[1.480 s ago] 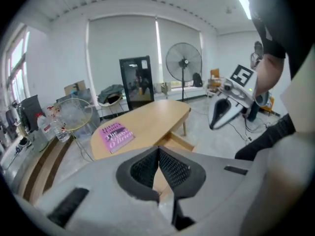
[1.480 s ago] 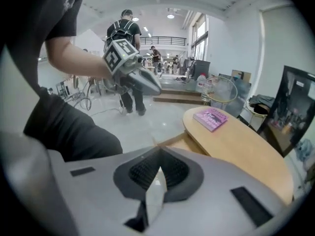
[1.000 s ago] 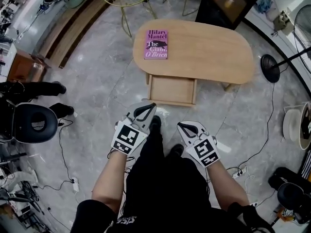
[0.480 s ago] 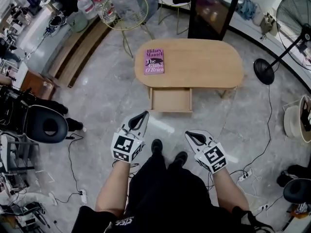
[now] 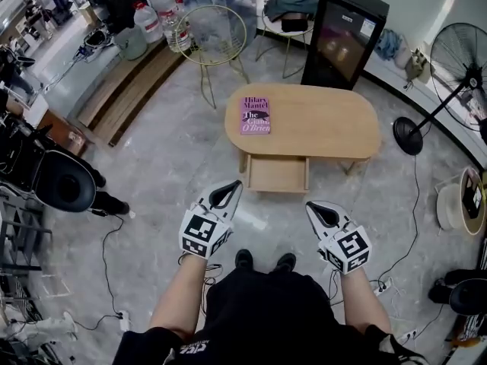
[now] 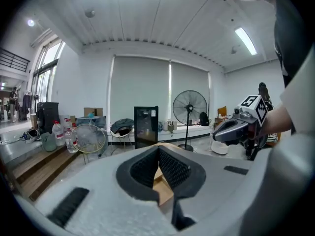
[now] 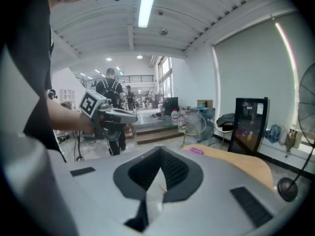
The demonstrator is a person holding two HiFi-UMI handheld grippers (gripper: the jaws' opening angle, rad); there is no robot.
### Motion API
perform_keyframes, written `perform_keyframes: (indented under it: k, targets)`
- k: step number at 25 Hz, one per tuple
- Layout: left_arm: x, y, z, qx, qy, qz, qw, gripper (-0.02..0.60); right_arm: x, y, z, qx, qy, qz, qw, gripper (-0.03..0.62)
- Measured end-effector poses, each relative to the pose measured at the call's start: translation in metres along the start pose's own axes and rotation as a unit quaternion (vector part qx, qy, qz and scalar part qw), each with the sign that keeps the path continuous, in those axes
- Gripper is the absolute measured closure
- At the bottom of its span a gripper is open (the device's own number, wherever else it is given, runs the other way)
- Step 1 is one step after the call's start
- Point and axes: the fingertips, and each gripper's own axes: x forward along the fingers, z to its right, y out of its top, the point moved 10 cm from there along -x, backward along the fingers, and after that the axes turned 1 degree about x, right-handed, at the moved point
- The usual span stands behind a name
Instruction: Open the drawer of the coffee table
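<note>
Left gripper and right gripper: fingers closed, empty, well apart from table. Drawer open on near side; pink book on top.

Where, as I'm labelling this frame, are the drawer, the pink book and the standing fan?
drawer [image 5: 278, 175]: head view, its bare wooden floor.
pink book [image 5: 256, 115]: head view, middle of its cover.
standing fan [image 5: 456, 52]: head view, its wire cage.

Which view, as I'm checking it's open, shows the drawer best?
Head view: the drawer sits pulled out beneath the coffee table, seen from above. Left gripper view shows only a wood sliver; right gripper view, only the tabletop.
</note>
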Motion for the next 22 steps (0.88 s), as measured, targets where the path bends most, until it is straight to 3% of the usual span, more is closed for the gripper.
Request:
perform_keyframes:
  k: [4, 6, 8, 11, 16, 22]
  targets:
    - [-0.033, 0.002, -0.037, 0.003, 0.018, 0.02, 0.9996, 0.565, 0.025, 0.029, -0.024, 0.039, -0.013, 0.04, 0.998, 0.589]
    - [-0.044, 0.002, -0.051, 0.011, 0.012, 0.027, 0.9995, 0.525, 0.038, 0.04, -0.04, 0.052, -0.01, 0.056, 0.997, 0.589]
    - [-0.055, 0.004, -0.066, 0.023, 0.002, 0.033, 0.9992, 0.486, 0.048, 0.054, -0.055, 0.045, -0.008, 0.065, 0.997, 0.589]
    - [-0.068, 0.011, -0.083, 0.029, -0.002, 0.039, 0.9988, 0.486, 0.049, 0.075, -0.072, 0.017, -0.008, 0.075, 0.997, 0.589]
    - [-0.086, 0.031, -0.079, 0.025, 0.007, 0.047, 0.9985, 0.491, 0.025, 0.108, -0.072, 0.001, -0.029, 0.108, 0.994, 0.589]
    - [-0.091, 0.044, -0.059, -0.007, 0.024, 0.066, 0.9975, 0.529, -0.001, 0.125, -0.065, -0.023, -0.042, 0.131, 0.99, 0.591]
